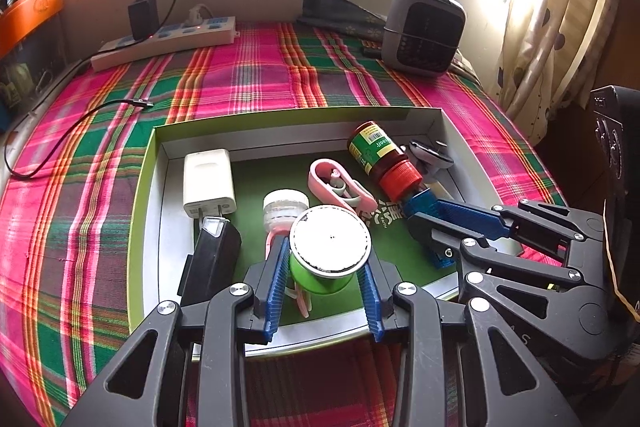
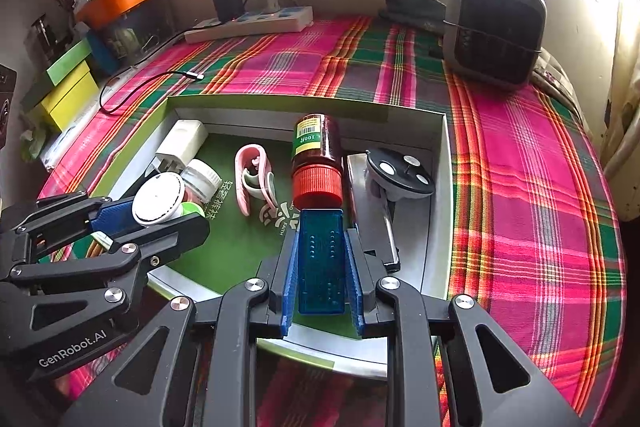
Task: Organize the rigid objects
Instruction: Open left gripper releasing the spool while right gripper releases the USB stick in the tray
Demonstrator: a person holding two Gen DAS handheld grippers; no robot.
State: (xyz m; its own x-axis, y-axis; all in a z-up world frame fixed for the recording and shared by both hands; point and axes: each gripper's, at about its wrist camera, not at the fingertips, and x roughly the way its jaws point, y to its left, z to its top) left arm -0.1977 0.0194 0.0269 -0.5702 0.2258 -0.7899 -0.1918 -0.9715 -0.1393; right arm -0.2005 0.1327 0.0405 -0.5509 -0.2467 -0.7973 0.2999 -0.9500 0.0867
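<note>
A shallow green-lined box lies on the plaid cloth. My left gripper is shut on a green jar with a white lid, held over the box's near part; the jar shows in the right wrist view. My right gripper is shut on a translucent blue block, its tip against the red cap of a brown bottle lying in the box. The box also holds a white charger, a pink clip, a small clear jar, a black block and a dark round-headed tool.
A white power strip with a black adapter sits at the back left, a loose black cable on the cloth at left. A grey heater stands back right. Coloured boxes stand beside the table's left edge. Curtain at right.
</note>
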